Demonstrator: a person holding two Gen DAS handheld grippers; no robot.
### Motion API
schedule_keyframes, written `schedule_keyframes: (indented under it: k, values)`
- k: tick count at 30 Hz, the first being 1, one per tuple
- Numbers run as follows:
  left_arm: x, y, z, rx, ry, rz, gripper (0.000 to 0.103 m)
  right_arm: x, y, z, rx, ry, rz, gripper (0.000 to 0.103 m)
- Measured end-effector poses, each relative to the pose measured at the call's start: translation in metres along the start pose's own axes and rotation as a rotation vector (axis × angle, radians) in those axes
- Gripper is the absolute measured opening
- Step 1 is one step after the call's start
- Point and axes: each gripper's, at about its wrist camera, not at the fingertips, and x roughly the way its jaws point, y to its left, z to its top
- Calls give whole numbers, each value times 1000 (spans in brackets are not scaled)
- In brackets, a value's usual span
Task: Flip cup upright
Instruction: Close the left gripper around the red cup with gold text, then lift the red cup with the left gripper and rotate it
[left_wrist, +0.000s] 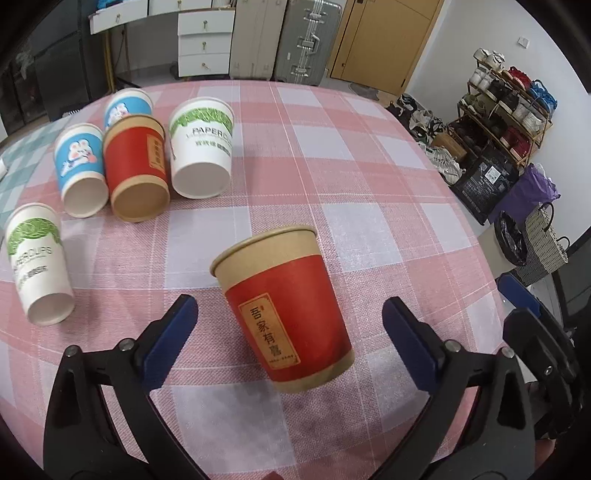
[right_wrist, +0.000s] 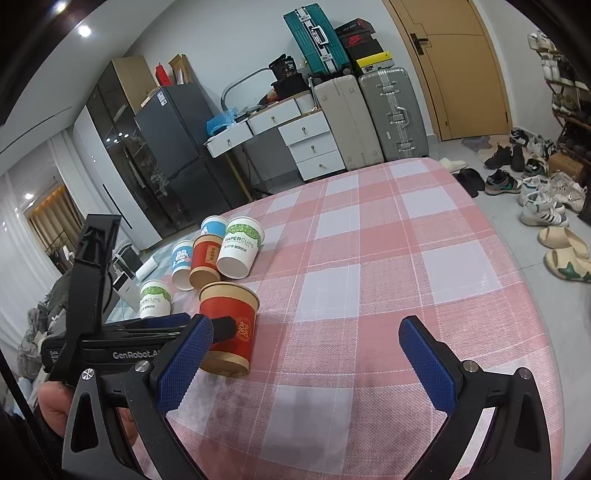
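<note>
1. The table (left_wrist: 369, 166) has room, but five crowded upside-down cups (left_wrist: 136, 170) stand close enough to be knocked.
2. The red cup (left_wrist: 284, 306) stands rim-up between the spread, empty fingers of the left gripper (left_wrist: 290, 336); closing off-centre could tip it.
3. The right gripper (right_wrist: 306, 354), also wide apart and empty, could clip it.

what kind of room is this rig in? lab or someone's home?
Most likely a home, not a lab: a fridge, suitcases stacked by the door, a loaded shoe rack, and a checked tablecloth on the work table.
</note>
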Motion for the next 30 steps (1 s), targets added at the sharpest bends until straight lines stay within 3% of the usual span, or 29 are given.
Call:
schedule_keyframes:
  k: [2,5,7,13,17,24,30]
  values:
    - [12,3,2,-7,19,11,86,5,-3,0,6,-4,6,103]
    - [25,5,4,-17,52,-34,64,10,-9,1,28,-4,19,103]
    - [32,6,5,-20,66,-51,59,11,-12,1,45,-5,27,103]
    - [40,4,11,-31,83,-109,56,8,-14,0,62,-5,32,103]
    - [27,-2,15,-13,63,-109,56,0,-10,0,60,-14,34,103]
    - [-43,-11,20,31,-31,-115,56,-23,8,-3,42,-33,41,103]
    - [-135,-12,13,79,-154,-142,56,-49,40,-9,13,-54,71,103]
